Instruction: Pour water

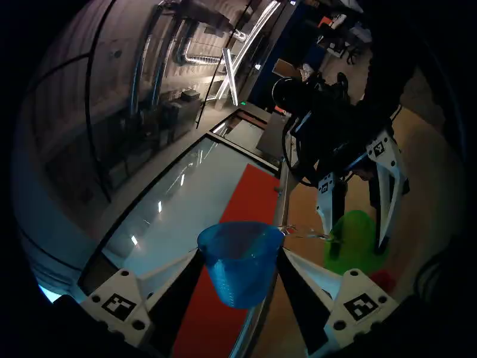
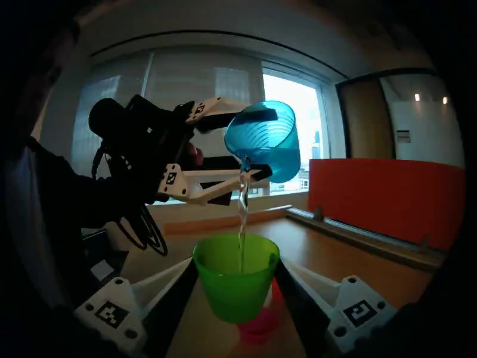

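My left gripper (image 1: 238,265) is shut on a translucent blue cup (image 1: 239,262), which it holds tipped over. In the right gripper view that blue cup (image 2: 265,143) hangs tilted above, still in the left gripper (image 2: 238,140), and a thin stream of water (image 2: 242,209) falls from its lip. My right gripper (image 2: 237,283) is shut on a green cup (image 2: 237,283) held upright under the stream. The left gripper view shows the green cup (image 1: 353,241) below and to the right, between the right gripper's white fingers (image 1: 384,179).
A wooden table (image 2: 334,262) lies under both cups, with a red partition (image 2: 387,200) along its far side. A pink object (image 2: 259,328) sits just below the green cup. A person's dark sleeve (image 2: 83,197) holds the left gripper. Windows (image 2: 286,119) stand behind.
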Available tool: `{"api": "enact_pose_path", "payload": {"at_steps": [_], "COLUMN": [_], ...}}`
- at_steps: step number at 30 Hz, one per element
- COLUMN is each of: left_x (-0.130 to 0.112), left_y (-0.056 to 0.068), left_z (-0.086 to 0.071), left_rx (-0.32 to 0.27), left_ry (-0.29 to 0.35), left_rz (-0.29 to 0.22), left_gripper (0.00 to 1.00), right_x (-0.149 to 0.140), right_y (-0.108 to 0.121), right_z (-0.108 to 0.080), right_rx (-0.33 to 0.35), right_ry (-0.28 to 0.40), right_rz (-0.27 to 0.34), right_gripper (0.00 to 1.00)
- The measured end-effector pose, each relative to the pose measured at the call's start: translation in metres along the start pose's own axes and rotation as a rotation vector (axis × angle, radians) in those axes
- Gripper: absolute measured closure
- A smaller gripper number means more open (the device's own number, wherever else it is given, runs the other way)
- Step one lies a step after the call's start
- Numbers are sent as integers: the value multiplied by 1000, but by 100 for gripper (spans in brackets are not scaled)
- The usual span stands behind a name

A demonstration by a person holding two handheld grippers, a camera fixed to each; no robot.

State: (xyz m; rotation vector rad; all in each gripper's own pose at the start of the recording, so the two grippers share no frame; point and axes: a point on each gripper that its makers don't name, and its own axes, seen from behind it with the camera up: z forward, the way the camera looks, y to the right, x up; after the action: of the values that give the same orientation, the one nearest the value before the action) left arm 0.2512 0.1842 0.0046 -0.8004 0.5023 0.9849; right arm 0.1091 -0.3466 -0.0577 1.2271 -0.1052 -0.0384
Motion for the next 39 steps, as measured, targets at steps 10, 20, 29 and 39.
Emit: {"api": "enact_pose_path", "payload": {"at_steps": [10,20,29,39], "left_x": [2,3,2,5], "left_y": [1,4,0,-2], "left_z": [0,1,3,3], "left_rx": [-4,-11,-2,4], "left_ry": [7,17,18,19], "left_rz": [16,33,46,69], "left_gripper": [16,16,16,16], "right_x": [1,2,4,5], "right_y": [-1,-1,0,0], "right_z": [1,0,-2,-2], "right_rx": [3,1,-4,-2], "right_ry": [-1,-2,-1,0], "right_rz": [-3,-6,-10,-14], "right_gripper": [11,11,11,11]}}
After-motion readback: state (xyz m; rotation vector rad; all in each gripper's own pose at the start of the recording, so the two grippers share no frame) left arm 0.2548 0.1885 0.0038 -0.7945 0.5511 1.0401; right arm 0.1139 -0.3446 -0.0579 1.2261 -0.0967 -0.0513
